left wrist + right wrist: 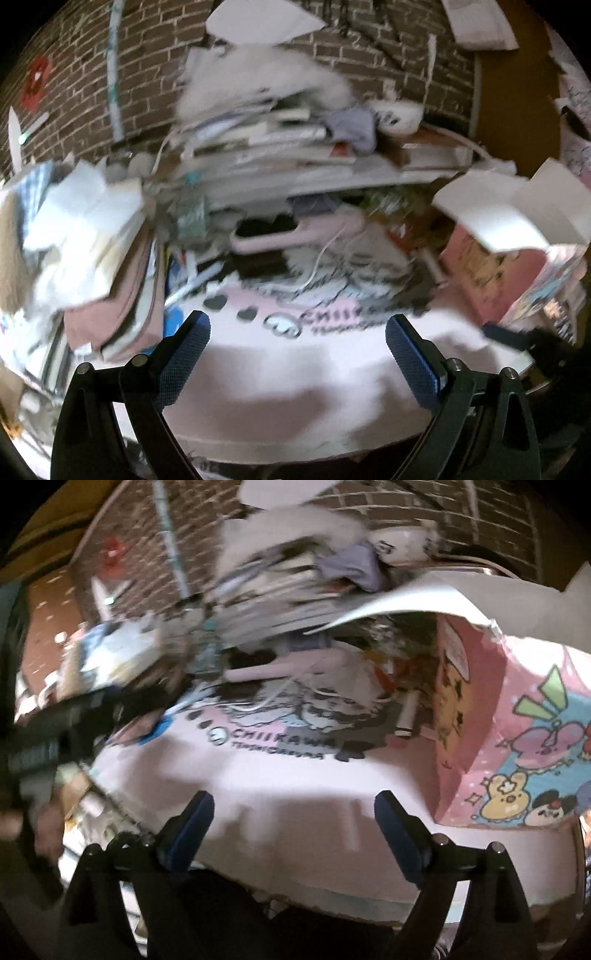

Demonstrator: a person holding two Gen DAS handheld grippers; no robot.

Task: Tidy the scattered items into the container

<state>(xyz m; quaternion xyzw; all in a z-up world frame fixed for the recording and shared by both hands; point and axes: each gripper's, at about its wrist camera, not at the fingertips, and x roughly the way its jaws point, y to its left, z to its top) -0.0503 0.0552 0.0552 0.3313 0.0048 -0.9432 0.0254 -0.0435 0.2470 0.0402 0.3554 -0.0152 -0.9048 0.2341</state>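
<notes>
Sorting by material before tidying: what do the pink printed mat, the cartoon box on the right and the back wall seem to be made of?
Pink mat: probably soft rubber or fabric, matte, lying flat with printed lettering. Cartoon box: looks like printed cardboard, with flat folded panels and a raised flap. Wall: brick, or brick-pattern covering, with pale mortar lines. Blur leaves all three uncertain.

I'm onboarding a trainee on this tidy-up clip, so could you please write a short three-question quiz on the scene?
1. True or false: the left gripper is holding something.
2. What colour is the printed mat under both grippers?
3. In the right wrist view, the cartoon box stands: A) right of the right gripper; B) left of it.

Key: 1 false, its fingers are spread with nothing between them; 2 pink; 3 A.
</notes>
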